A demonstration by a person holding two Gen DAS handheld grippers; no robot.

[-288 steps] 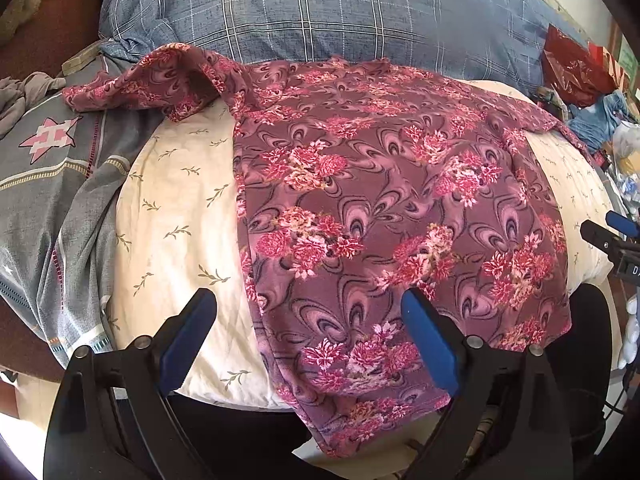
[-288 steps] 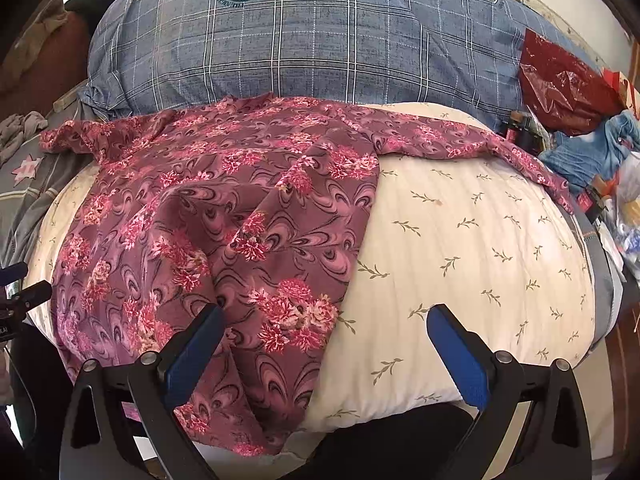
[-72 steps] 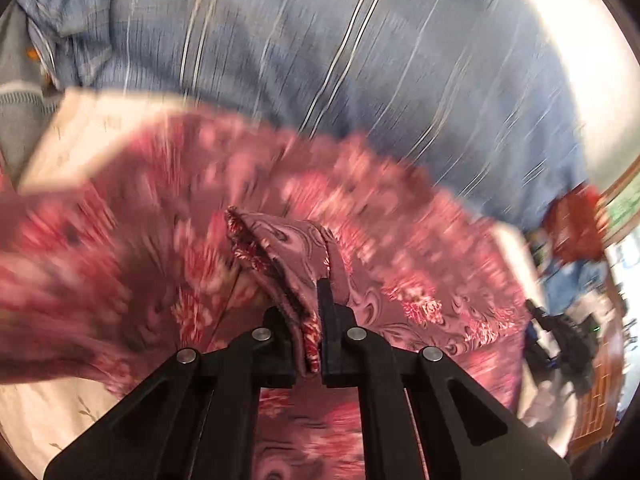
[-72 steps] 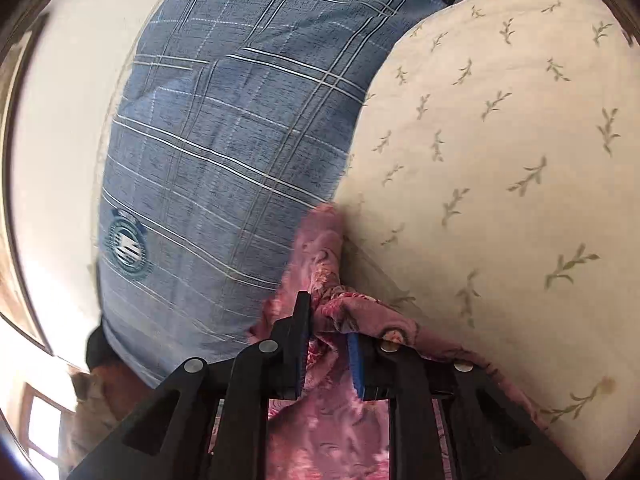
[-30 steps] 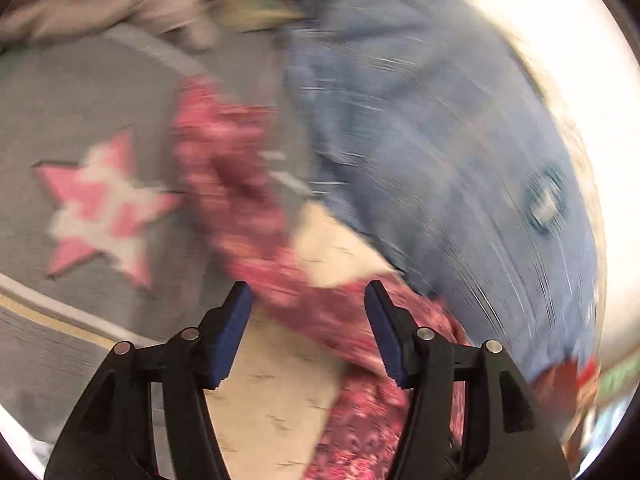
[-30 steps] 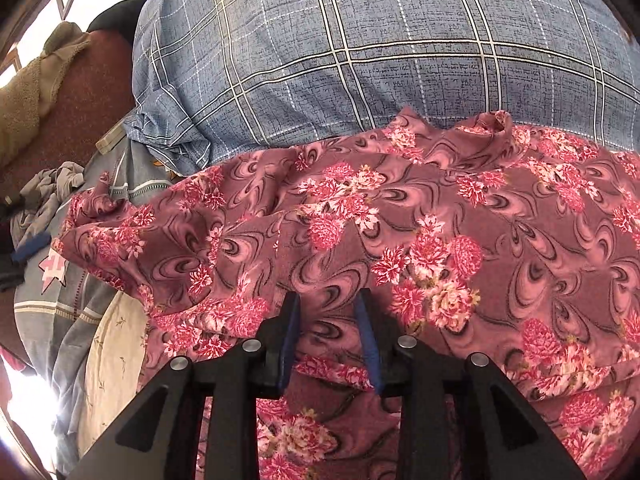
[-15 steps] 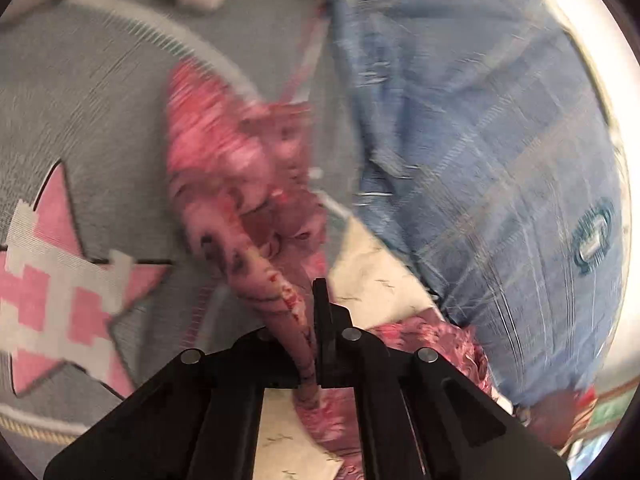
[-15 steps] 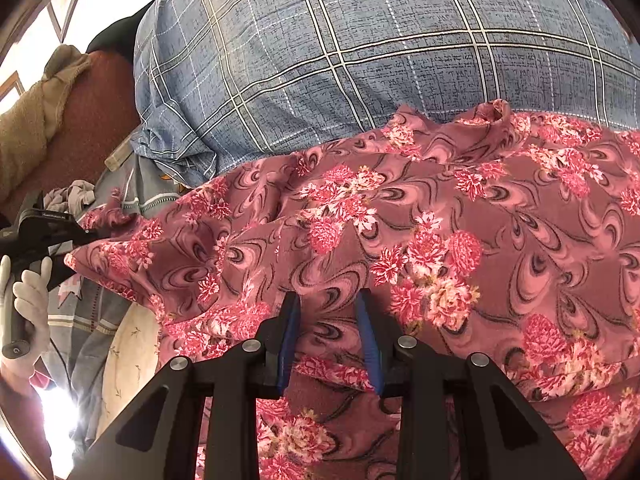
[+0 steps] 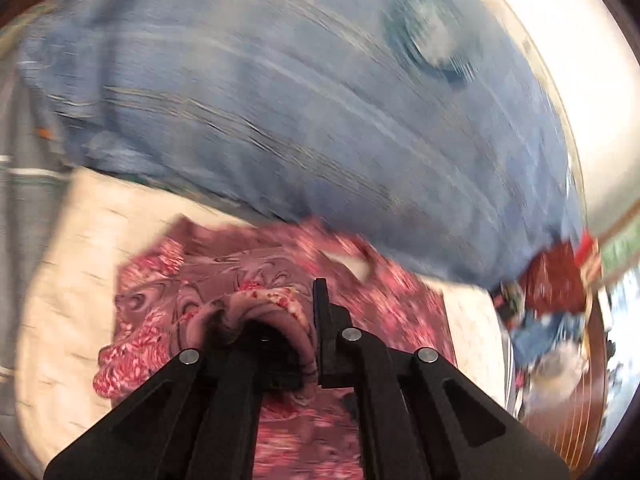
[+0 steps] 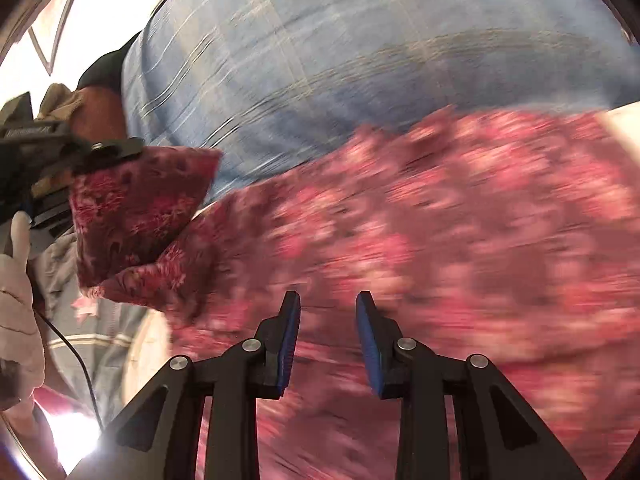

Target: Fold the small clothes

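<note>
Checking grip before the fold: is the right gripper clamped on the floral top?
No, the right gripper stands open above the floral top, blue pads apart.

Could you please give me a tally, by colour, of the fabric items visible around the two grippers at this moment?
Pink floral: 1, the maroon-pink floral garment, a fold clamped in the left gripper; the right gripper is open.
Blue: 1, the blue plaid pillow.
Cream: 1, the cream leaf-print cushion.
Grey: 1, the grey striped cloth.
Total: 4.
</note>
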